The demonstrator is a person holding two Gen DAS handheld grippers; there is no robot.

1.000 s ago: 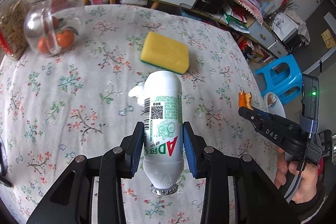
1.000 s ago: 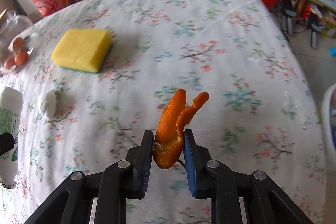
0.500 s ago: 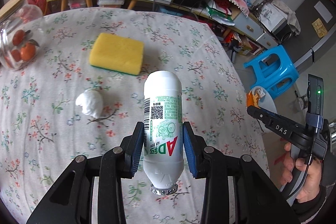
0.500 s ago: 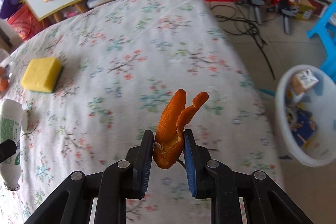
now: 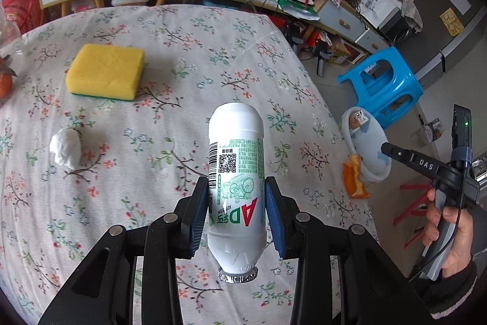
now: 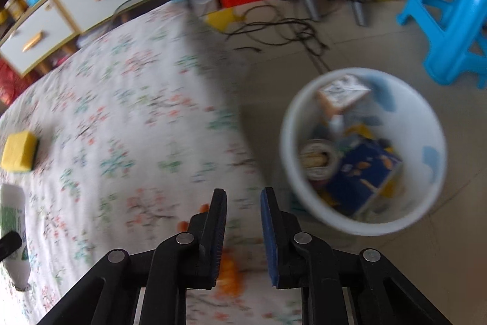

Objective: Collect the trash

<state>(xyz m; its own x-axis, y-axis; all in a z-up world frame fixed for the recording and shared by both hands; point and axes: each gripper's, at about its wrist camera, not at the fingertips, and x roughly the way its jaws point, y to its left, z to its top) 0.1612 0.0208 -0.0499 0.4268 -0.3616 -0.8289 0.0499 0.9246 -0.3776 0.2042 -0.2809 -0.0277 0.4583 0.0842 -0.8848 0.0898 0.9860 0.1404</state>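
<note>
A white plastic bottle [image 5: 236,136] with a green label hangs neck-down over the flowered table [image 5: 182,29], and my left gripper [image 5: 236,185] is shut on it. My right gripper [image 6: 243,194] is closing to a narrow gap with nothing between its pads; it hovers at the table's right edge beside the white bin [image 6: 420,118]. The orange peel [image 5: 353,180] is out of the grip, a blurred orange patch [image 6: 229,273] below the fingers at the cloth's edge. Whether it rests on the cloth or is falling I cannot tell. A crumpled white tissue [image 5: 65,150] lies at the left.
A yellow sponge [image 5: 105,72] lies on the far left of the table. The bin on the floor holds boxes and several scraps. A blue stool [image 5: 380,81] stands behind it. Cables and cluttered drawers line the back wall. A person's hand [image 5: 450,233] holds the right gripper.
Both grippers have swept right towards the bin. The orange peel has slipped out of the right gripper, whose pads now stand closer together. The bottle stays in the left gripper.
</note>
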